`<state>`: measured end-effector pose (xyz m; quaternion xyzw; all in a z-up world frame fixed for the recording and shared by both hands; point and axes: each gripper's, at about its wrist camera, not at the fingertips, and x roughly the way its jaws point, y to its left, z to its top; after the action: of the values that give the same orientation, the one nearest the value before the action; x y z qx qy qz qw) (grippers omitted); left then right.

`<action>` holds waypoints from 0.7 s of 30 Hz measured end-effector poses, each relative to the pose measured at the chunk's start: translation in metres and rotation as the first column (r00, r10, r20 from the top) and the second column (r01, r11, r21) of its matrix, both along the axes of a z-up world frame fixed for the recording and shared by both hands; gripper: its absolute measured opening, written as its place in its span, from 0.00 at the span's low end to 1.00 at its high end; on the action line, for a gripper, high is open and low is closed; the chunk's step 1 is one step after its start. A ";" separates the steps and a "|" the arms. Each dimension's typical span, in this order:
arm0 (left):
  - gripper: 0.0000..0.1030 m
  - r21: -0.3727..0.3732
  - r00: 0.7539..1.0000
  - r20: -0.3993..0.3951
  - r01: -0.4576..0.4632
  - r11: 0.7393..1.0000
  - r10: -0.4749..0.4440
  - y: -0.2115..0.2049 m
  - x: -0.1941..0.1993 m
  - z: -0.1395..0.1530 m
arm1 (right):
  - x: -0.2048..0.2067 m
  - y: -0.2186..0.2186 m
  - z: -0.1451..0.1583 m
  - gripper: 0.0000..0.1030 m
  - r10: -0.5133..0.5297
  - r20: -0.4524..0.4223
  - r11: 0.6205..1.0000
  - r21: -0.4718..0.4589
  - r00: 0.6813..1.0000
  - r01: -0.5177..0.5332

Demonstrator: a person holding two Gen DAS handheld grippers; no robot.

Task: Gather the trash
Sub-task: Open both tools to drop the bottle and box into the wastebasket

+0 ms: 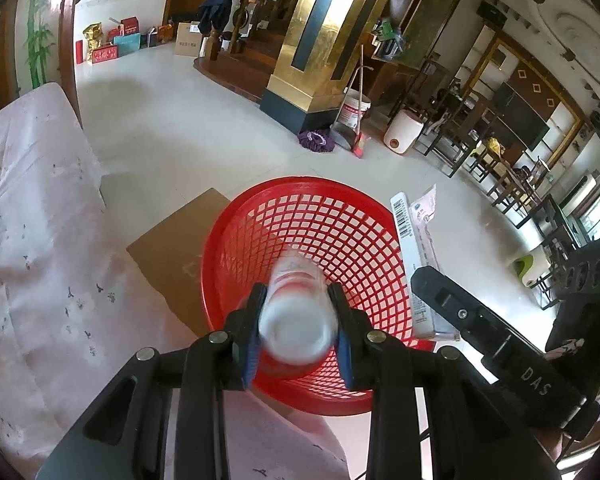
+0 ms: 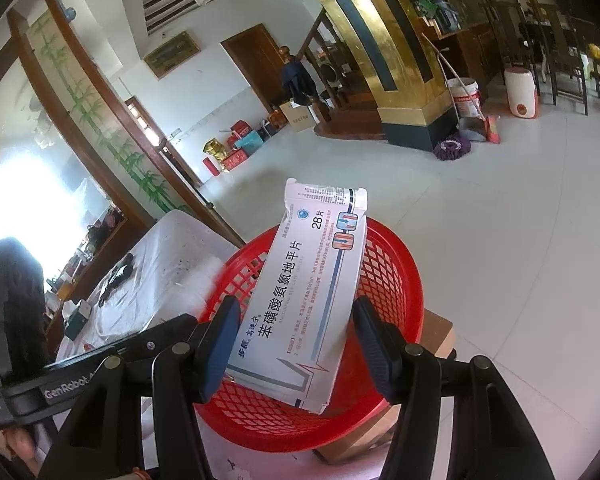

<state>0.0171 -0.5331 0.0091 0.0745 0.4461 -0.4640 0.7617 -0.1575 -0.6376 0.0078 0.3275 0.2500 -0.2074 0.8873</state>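
Left tongs (image 1: 298, 322): narrowly set, blue pads clamped on either side of a white plastic bottle (image 1: 297, 312) with red label, bottle pointing away over the near rim of a red mesh basket (image 1: 340, 224). Right tongs (image 2: 296, 344): set wide, closed on a flat white medicine box (image 2: 300, 292) with blue and black print; right pad against the box edge, left pad at the other edge, contact there not clear; box leaning up and away above the same basket (image 2: 396, 280). Basket: standing on a brown cardboard sheet (image 1: 168, 248) on pale floor tiles, just right of a surface under a white flowered cloth (image 1: 32, 208). Beyond, far right: gold pillar (image 1: 320, 40), white bucket (image 1: 356, 110), broom (image 1: 360, 148).
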 end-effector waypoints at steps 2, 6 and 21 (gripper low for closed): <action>0.34 -0.004 1.000 0.007 -0.002 1.000 0.002 0.003 0.000 0.002 | -0.001 -0.001 0.000 0.62 -0.001 0.002 1.000 0.007 1.000 0.001; 0.48 -0.024 1.000 0.022 -0.010 1.000 0.011 0.017 -0.001 0.010 | -0.005 -0.002 -0.001 0.67 -0.011 0.021 0.999 0.048 1.000 0.010; 0.72 -0.118 0.935 0.124 -0.317 0.941 0.331 0.212 -0.027 0.065 | -0.014 0.114 0.058 0.81 0.173 0.127 0.984 -0.069 0.977 -0.165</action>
<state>-0.0101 -0.3208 0.0746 -0.0041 0.3738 -0.3464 0.8604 -0.1711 -0.5237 0.0661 0.2922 0.2112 -0.1163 0.9255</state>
